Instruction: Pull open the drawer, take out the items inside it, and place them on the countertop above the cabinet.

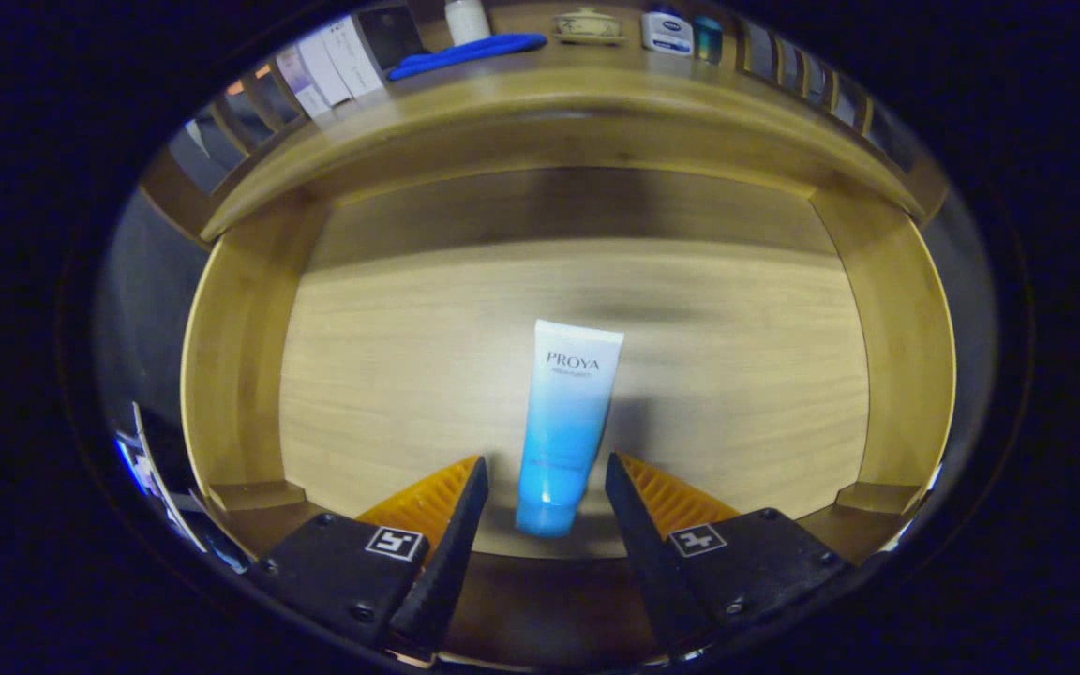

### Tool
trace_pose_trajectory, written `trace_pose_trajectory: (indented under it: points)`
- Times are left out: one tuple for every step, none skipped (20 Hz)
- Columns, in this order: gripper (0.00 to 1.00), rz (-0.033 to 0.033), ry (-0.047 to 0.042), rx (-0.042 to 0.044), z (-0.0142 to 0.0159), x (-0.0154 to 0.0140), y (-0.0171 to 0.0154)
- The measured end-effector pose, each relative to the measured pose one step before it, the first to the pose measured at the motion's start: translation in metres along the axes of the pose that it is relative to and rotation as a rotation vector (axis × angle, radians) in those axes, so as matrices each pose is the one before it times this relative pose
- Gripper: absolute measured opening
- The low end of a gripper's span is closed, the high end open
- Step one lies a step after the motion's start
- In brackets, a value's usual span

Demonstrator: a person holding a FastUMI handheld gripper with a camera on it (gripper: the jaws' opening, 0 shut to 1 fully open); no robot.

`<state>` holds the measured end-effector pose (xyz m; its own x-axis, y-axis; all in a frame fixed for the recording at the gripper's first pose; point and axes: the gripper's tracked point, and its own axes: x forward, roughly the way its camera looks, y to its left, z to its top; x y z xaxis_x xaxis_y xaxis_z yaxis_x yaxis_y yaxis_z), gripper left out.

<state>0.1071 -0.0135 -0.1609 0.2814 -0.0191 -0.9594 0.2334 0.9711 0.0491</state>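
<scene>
The wooden drawer (pixel 240 375) is pulled out and I look down into it. On its floor lies a blue-and-white tube (pixel 563 422), cap end toward me and flat white end pointing away. My gripper (pixel 547 469) is open, hovering over the drawer with the tube's cap end lying between the two fingertips. Neither finger touches the tube. The wooden countertop (pixel 540 94) runs across above the drawer's far side.
On the countertop lie a blue elongated object (pixel 467 54), a white bottle (pixel 467 19), a small lidded dish (pixel 587 26), a white-and-blue container (pixel 667 33) and a teal one (pixel 708 37). The drawer's side walls stand left and right of the tube.
</scene>
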Motion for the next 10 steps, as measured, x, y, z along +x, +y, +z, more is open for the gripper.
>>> trace_pose_trajectory:
  points:
    - [0.78, -0.00814, 0.00925, 0.00564, -0.00134, 0.00420, -0.00018]
    - [0.72, 0.00342, 0.01337, 0.00872, -0.00075, 0.00256, 0.00004]
    - [0.69, -0.00504, -0.01152, 0.01306, 0.00146, 0.00171, 0.00006]
    - [0.66, 0.00280, -0.03082, -0.00807, 0.00731, -0.00127, 0.00046]
    - [0.63, -0.00488, -0.02292, 0.00119, 0.00342, 0.00209, -0.00335]
    - [0.58, -0.00211, -0.00372, 0.00954, 0.00048, -0.00439, -0.00039]
    - [0.54, 0.00008, -0.00245, 0.00305, -0.00042, 0.00336, -0.00114]
    - [0.49, 0.00066, -0.00379, 0.00253, 0.00064, 0.00020, -0.00042]
    - [0.47, 0.00210, 0.00860, 0.00586, -0.00253, -0.00100, -0.00070]
    - [0.46, 0.00698, 0.00803, 0.01017, -0.00057, -0.00133, 0.00027]
